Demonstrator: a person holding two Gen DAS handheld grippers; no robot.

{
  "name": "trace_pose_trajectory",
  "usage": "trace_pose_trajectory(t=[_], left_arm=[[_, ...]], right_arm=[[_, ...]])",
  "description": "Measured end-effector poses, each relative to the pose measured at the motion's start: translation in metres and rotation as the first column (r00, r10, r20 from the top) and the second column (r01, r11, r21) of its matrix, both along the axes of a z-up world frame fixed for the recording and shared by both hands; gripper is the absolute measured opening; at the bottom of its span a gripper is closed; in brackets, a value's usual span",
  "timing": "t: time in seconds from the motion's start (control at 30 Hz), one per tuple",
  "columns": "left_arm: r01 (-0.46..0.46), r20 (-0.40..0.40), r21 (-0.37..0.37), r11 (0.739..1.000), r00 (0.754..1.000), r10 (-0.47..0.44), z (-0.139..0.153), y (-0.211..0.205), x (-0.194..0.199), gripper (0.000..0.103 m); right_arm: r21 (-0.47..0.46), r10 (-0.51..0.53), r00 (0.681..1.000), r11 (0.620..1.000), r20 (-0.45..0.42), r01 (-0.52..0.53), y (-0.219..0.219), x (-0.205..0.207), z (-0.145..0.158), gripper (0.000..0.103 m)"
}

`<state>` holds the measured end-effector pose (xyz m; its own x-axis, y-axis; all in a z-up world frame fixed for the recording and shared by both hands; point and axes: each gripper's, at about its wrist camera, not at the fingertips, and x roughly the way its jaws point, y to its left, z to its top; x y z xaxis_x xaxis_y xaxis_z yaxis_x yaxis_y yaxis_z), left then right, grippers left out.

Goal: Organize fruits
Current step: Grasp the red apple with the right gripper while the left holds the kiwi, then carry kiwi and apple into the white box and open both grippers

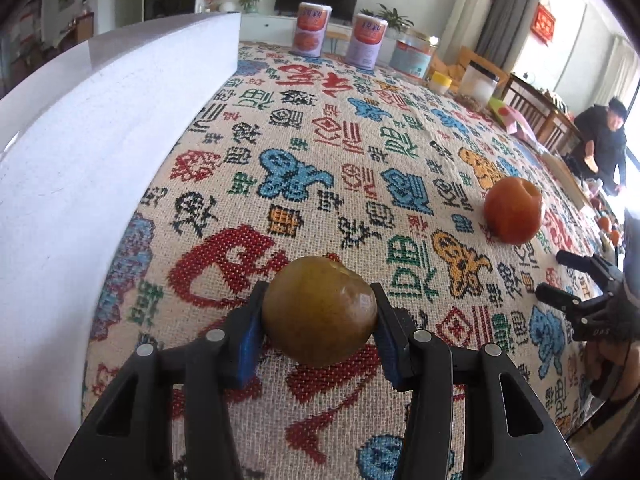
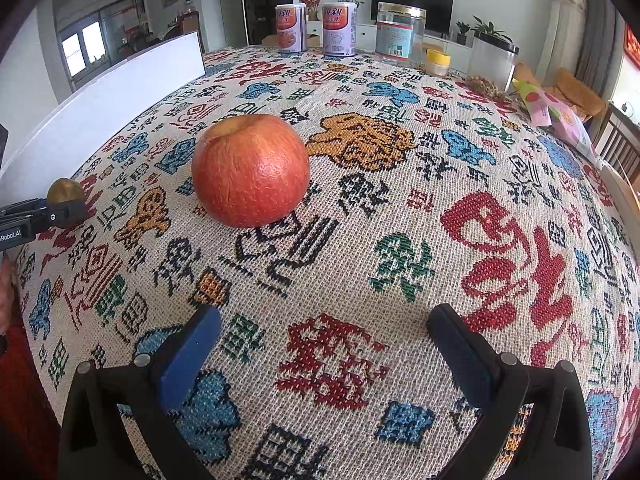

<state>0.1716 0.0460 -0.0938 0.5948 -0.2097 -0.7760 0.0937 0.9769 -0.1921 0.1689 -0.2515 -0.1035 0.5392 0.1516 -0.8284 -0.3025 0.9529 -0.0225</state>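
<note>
Your left gripper [image 1: 320, 312] is clenched on a brown-green fruit [image 1: 320, 310]; both blue pads [image 1: 250, 340] press its sides at the lower centre of the left wrist view, with the fruit just above the patterned cloth [image 1: 340, 160] that covers the table. In the right wrist view the same fruit shows small at the left edge, held between the black fingers there. A white board [image 1: 80, 140] stands on edge along the left of that view, curving toward the upper left, near the fruit but apart from it. The apple [image 2: 250, 171] sits upright on the cloth, stem dimple up, in the upper centre-left of the right wrist view, and at the right of the left wrist view. Your right gripper [image 2: 324, 334] is released: its two fingers stand wide apart at the bottom of the frame with only cloth between them, and the apple lies well ahead of them, untouched. At the far edge of the table, along the top of both views, stand two cans [image 2: 291, 28], a clear jar [image 2: 400, 32], a small yellow-lidded tub [image 2: 438, 62] and a black-lidded canister [image 2: 492, 64]. A person [image 1: 604, 140] in dark clothes is at the far right of the left wrist view.
</note>
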Motion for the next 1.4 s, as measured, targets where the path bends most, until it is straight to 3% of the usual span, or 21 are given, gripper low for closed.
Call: trace_pose_trajectory(t=[0.17, 0.53, 0.6, 0.8, 0.9, 1.0, 1.03, 1.1, 1.2, 1.3, 1.4], left_arm=[[0.026, 0.001, 0.040, 0.999, 1.000, -0.026, -0.001, -0.004, -0.008, 0.052], [0.015, 0.008, -0.013, 1.000, 1.000, -0.014, 0.000, 0.003, -0.007, 0.054], [0.018, 0.011, -0.023, 1.000, 1.000, -0.018, 0.000, 0.003, -0.004, 0.050], [-0.023, 0.019, -0.049, 0.999, 1.000, 0.024, 0.001, 0.012, -0.007, 0.050], [-0.034, 0.020, -0.061, 0.998, 0.999, 0.035, 0.009, 0.016, -0.013, 0.050], [-0.042, 0.014, -0.092, 0.995, 0.999, 0.044, 0.026, 0.018, -0.024, 0.050], [-0.046, 0.014, -0.104, 0.993, 0.999, 0.048, 0.035, 0.019, -0.029, 0.050], [-0.054, 0.020, -0.136, 0.989, 0.998, 0.057, 0.054, 0.025, -0.040, 0.050], [-0.083, 0.024, -0.193, 0.978, 0.996, 0.089, 0.090, 0.050, -0.056, 0.050], [-0.158, 0.050, -0.204, 0.966, 0.984, 0.172, 0.130, 0.096, -0.056, 0.049], [-0.272, 0.087, -0.129, 0.954, 0.955, 0.285, 0.160, 0.153, -0.038, 0.050]], right_arm=[[0.000, 0.000, 1.000, 1.000, 0.000, 0.000, 0.000, 0.000, 0.000, 0.103], [0.000, 0.000, 1.000, 1.000, 0.000, 0.000, 0.000, 0.000, 0.000, 0.103], [0.008, 0.001, 1.000, 1.000, 0.000, -0.001, -0.001, -0.001, 0.000, 0.103], [0.196, -0.028, 0.998, 0.980, -0.057, 0.039, -0.001, 0.011, 0.024, 0.102], [0.212, -0.026, 0.999, 0.977, -0.047, 0.035, 0.018, 0.033, 0.039, 0.102], [0.130, 0.006, 0.998, 0.992, -0.069, 0.003, 0.044, 0.061, 0.035, 0.102], [0.100, 0.016, 0.996, 0.995, -0.089, -0.007, 0.051, 0.070, 0.031, 0.096], [0.049, 0.022, 0.989, 0.999, -0.147, -0.015, 0.059, 0.082, 0.022, 0.070], [0.012, 0.036, 0.987, 0.999, -0.158, -0.035, 0.069, 0.082, 0.026, 0.070], [0.138, 0.101, 0.980, 0.987, -0.172, -0.078, 0.085, 0.077, 0.048, 0.070], [0.254, 0.207, 0.970, 0.952, -0.131, -0.169, 0.137, 0.077, 0.091, 0.070]])
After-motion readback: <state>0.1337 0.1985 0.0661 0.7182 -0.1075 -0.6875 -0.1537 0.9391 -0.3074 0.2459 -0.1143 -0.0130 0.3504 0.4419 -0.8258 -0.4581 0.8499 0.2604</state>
